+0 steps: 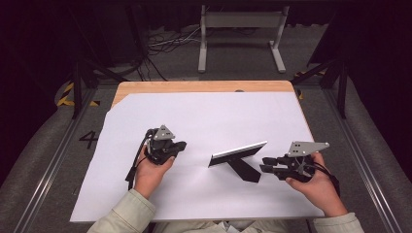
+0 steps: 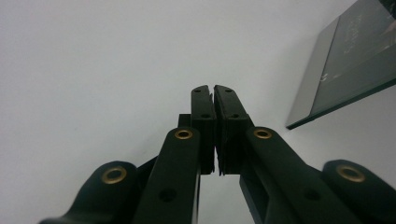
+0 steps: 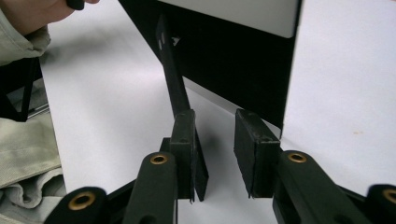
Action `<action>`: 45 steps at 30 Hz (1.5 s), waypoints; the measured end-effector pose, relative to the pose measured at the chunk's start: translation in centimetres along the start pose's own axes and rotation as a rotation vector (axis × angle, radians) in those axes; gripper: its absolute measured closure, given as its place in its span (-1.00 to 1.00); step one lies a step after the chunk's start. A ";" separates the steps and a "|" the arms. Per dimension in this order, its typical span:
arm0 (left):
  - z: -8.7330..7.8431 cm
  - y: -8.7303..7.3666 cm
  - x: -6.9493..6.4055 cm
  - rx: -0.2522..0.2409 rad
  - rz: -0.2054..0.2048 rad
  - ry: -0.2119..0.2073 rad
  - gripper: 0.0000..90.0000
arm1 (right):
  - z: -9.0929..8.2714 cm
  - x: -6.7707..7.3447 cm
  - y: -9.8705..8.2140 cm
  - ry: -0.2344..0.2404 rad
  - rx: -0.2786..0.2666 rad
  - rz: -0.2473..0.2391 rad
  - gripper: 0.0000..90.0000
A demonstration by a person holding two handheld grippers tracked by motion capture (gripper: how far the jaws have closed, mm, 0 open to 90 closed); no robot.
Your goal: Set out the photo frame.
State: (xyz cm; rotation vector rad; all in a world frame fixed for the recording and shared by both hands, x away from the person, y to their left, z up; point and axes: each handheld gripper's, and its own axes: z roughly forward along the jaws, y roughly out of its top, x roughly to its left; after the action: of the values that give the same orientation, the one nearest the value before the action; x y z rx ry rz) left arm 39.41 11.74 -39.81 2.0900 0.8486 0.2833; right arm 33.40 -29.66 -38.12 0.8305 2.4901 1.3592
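While your left claw [image 1: 180,144] was shut on nothing and your right claw [image 1: 265,165] half open and empty, the picture frame [image 1: 238,153] looked light, stiff, breakable; its back leg [image 1: 244,170] seemed best to grab.

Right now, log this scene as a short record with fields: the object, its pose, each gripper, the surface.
object: picture frame with black back stand
pose: standing upright on its stand, between the two grippers
left gripper: jaws shut, nothing between them, apart from the frame
right gripper: jaws open, empty, just behind the stand
surface: white sheet over wooden table
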 end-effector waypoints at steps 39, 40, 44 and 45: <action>7.6 0.7 -3.0 0.198 0.000 -0.204 1.00 | -3.0 -1.9 -1.3 -0.133 -0.047 0.074 0.53; 7.6 0.7 -3.0 0.201 0.001 -0.206 1.00 | -3.1 -2.0 -1.3 -0.137 -0.049 0.077 0.52; 7.7 0.6 -3.2 0.215 0.006 -0.216 1.00 | -3.2 -2.0 -1.3 -0.144 -0.054 0.082 0.51; 7.8 0.6 -3.3 0.218 0.015 -0.214 1.00 | -3.3 -2.0 -1.3 -0.143 -0.056 0.083 0.51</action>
State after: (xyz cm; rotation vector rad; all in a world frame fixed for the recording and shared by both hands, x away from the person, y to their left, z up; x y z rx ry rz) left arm 40.90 4.44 -43.84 2.2804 0.7622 -0.0284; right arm 33.24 -33.66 -37.54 0.9918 2.3231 1.3374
